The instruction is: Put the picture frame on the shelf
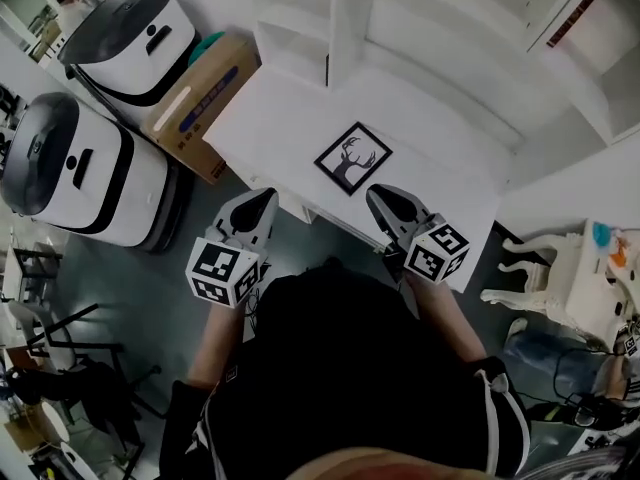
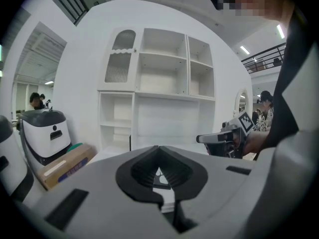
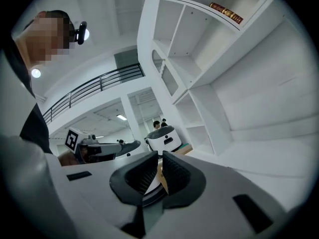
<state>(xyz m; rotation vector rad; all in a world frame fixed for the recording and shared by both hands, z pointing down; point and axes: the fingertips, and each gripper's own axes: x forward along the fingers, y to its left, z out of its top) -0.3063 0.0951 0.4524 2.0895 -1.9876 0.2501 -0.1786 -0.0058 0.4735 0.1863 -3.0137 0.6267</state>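
A black picture frame point(image 1: 353, 157) with a deer silhouette lies flat on the white desk point(image 1: 280, 108), near its front edge. The white shelf unit point(image 1: 340, 8) rises behind the desk. My left gripper point(image 1: 266, 198) hovers at the desk's front edge, left of the frame, shut and holding nothing. My right gripper point(image 1: 378, 195) sits just in front of the frame's near corner, also shut and holding nothing. In the left gripper view the shut jaws point(image 2: 159, 148) point at the shelf unit point(image 2: 164, 83), with part of the frame point(image 2: 159, 176) visible behind them. The right gripper view shows its tips point(image 3: 160, 156) nearly touching.
Two white domed machines point(image 1: 130, 33) point(image 1: 70, 168) and a cardboard box point(image 1: 200, 103) stand left of the desk. A white carved stool point(image 1: 555, 268) stands at the right. A book point(image 3: 227, 13) lies on a high shelf. People stand in the far background.
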